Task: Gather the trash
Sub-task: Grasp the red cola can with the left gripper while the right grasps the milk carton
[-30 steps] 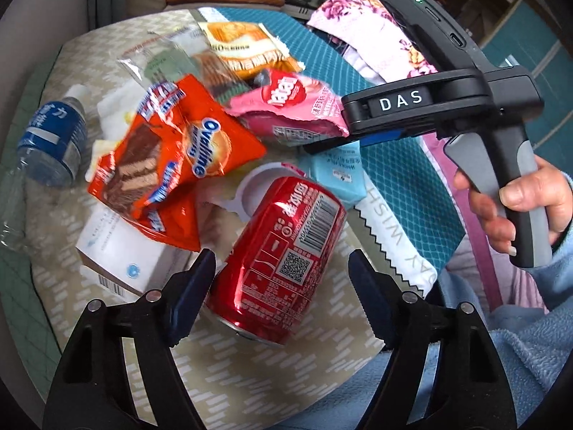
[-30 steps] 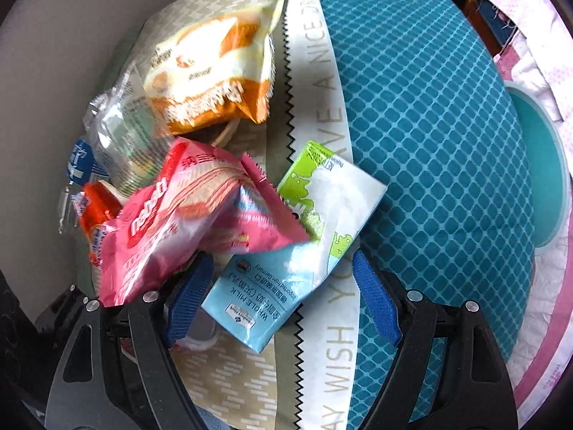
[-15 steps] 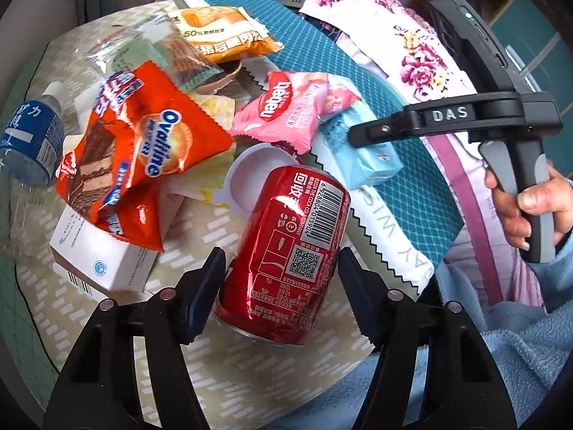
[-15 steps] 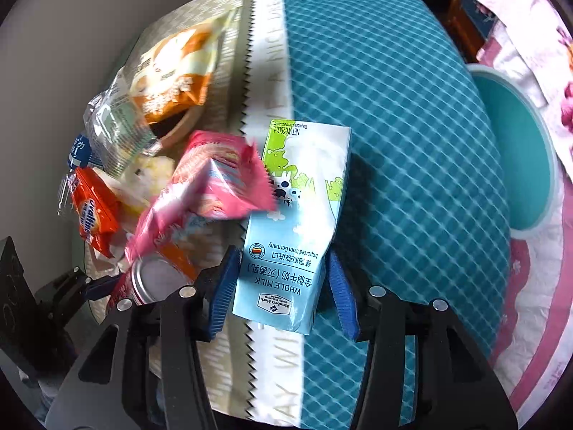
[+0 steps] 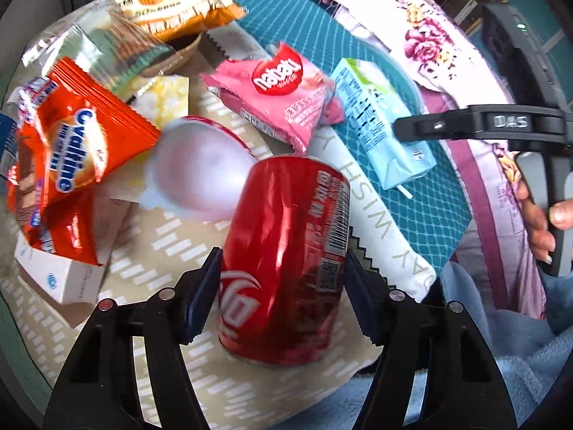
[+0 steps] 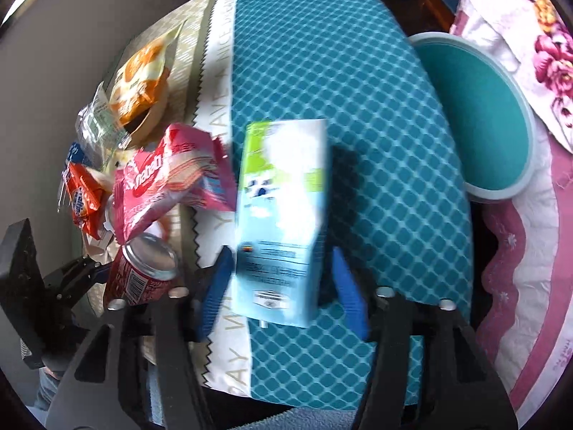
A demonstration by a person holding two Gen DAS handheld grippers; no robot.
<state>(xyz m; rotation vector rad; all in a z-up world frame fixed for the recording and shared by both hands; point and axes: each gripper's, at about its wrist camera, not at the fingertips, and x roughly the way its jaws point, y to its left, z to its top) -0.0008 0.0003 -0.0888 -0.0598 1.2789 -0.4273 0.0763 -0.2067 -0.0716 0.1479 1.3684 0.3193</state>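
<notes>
A red soda can point(image 5: 286, 261) sits between the blue pads of my left gripper point(image 5: 283, 261), and both pads press on its sides. The same can point(image 6: 139, 272) shows at the lower left of the right wrist view, with the left gripper point(image 6: 89, 268) on it. A light-blue and green milk carton point(image 6: 283, 215) stands between the fingers of my right gripper point(image 6: 281, 261) over the teal cloth. Its jaws are opening and the right pad is off the carton. In the left wrist view the carton point(image 5: 379, 125) is beside the right gripper's black finger point(image 5: 412, 129).
On the round table lie an orange Ovaltine wrapper point(image 5: 71, 136), a pink wafer pack point(image 5: 279, 100), a white cup point(image 5: 200, 172), a white box point(image 5: 61, 276), an orange snack pack point(image 5: 179, 3) and a clear wrapper point(image 5: 93, 46). A teal round tub point(image 6: 480, 114) stands beyond the table's right edge by floral bedding point(image 6: 544, 46).
The left jaws closed onto the can, which has rolled so its barcode faces right. The right gripper drew the carton away from the pink pack onto the teal cloth, narrowed, then widened.
</notes>
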